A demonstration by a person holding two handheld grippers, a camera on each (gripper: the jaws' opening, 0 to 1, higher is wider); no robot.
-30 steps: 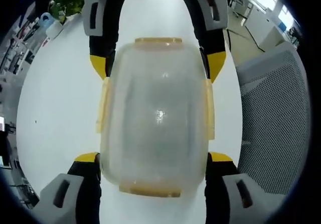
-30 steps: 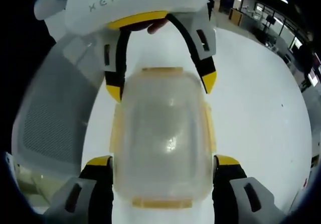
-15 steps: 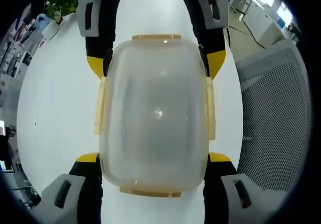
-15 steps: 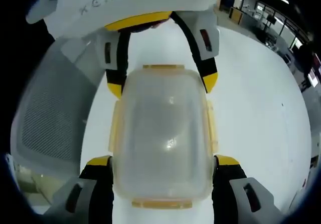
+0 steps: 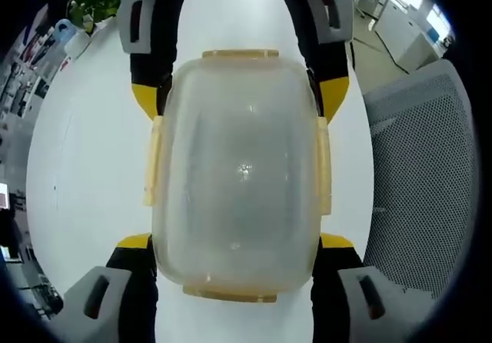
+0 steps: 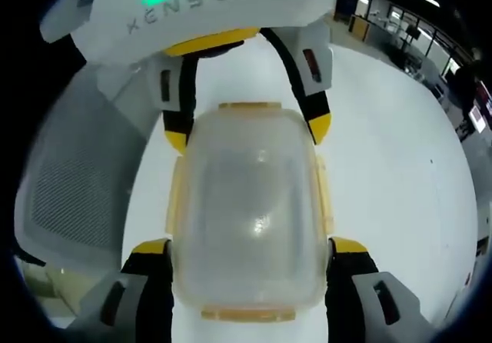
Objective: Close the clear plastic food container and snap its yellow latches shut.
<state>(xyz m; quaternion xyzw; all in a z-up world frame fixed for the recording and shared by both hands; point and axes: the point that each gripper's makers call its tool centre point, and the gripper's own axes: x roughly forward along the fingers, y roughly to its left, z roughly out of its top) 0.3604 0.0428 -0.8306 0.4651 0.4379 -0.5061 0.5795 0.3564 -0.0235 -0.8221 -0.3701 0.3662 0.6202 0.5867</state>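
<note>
Since a second ago the clear container [image 5: 237,174] has come a little nearer both cameras and looks sharper; over the last half second almost nothing has shifted.

In the left gripper view the left claw [image 5: 234,247] stands wide, its yellow-tipped jaws on either side of the container's near end, close against the walls; whether they press it I cannot tell. The right claw [image 5: 238,101] comes in from the top of that view and straddles the far end in the same way, also wide. In the right gripper view the picture is mirrored: the right claw [image 6: 250,251] flanks the near end of the container [image 6: 247,212] and the left claw [image 6: 247,131] the far end.

The container's long axis runs from one claw to the other, lid up toward the cameras. Yellow latches [image 5: 323,166] lie along all four sides, close against the rim. It is over the white tabletop [image 5: 84,166], well in from its edges. A grey mesh chair [image 5: 419,174] stands beyond one tabletop edge.
</note>
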